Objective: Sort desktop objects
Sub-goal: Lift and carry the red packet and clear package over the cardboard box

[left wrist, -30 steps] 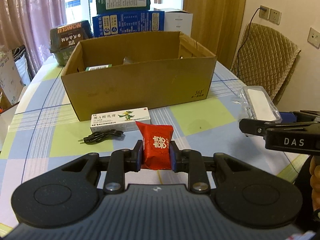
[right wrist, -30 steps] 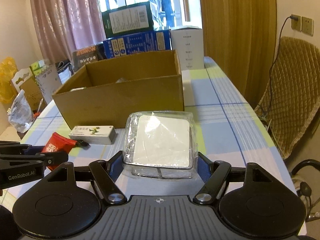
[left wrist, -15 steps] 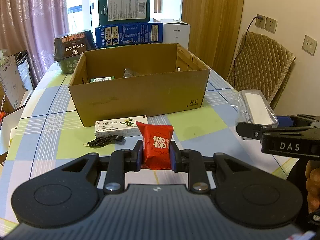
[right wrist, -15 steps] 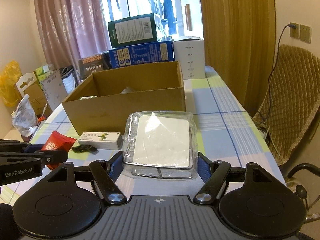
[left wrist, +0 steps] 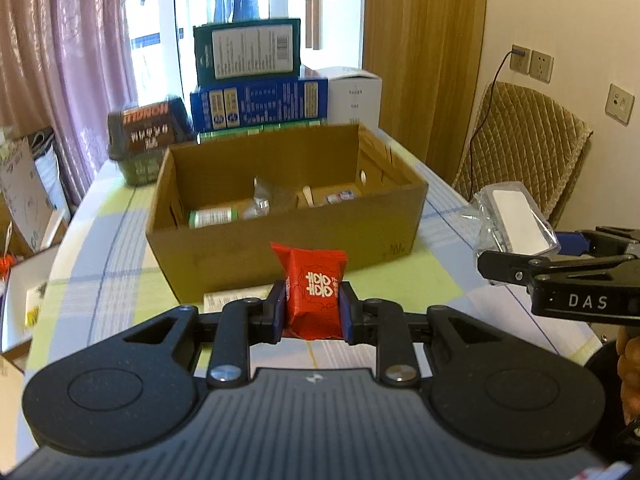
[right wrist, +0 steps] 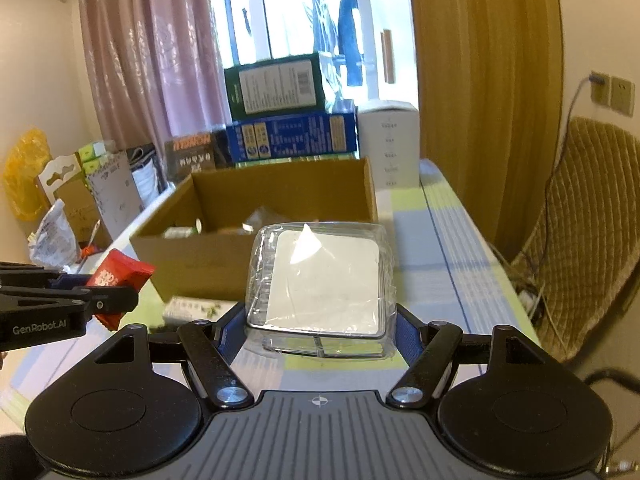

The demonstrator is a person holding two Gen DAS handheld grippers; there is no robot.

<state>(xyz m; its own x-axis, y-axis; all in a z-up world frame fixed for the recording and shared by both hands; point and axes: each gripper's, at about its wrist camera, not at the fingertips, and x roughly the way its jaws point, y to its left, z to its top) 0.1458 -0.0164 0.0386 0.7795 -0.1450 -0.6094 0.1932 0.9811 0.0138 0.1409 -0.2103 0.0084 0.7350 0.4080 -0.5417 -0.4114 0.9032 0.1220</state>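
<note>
My left gripper (left wrist: 313, 307) is shut on a red packet (left wrist: 313, 286) with white characters, held in the air in front of the open cardboard box (left wrist: 248, 254). From the right wrist view that packet (right wrist: 120, 274) shows at the left. My right gripper (right wrist: 320, 322) is shut on a clear plastic case (right wrist: 322, 276) with a white card inside, also raised and just short of the box (right wrist: 200, 254). In the left wrist view the case (left wrist: 512, 216) hangs to the right of the box. Several small items lie in the box, among them a green-labelled bottle (left wrist: 212, 216).
A white medicine carton (right wrist: 196, 307) lies on the checked tablecloth (left wrist: 104, 248) against the box's front wall. Stacked blue, green and white boxes (left wrist: 256, 100) stand behind it. A quilted chair (left wrist: 524, 148) is at the right, clutter and bags (right wrist: 52, 236) at the left.
Both grippers have risen and moved toward the box with their loads, so I now look down into it. The black cable on the table has dropped out of view.
</note>
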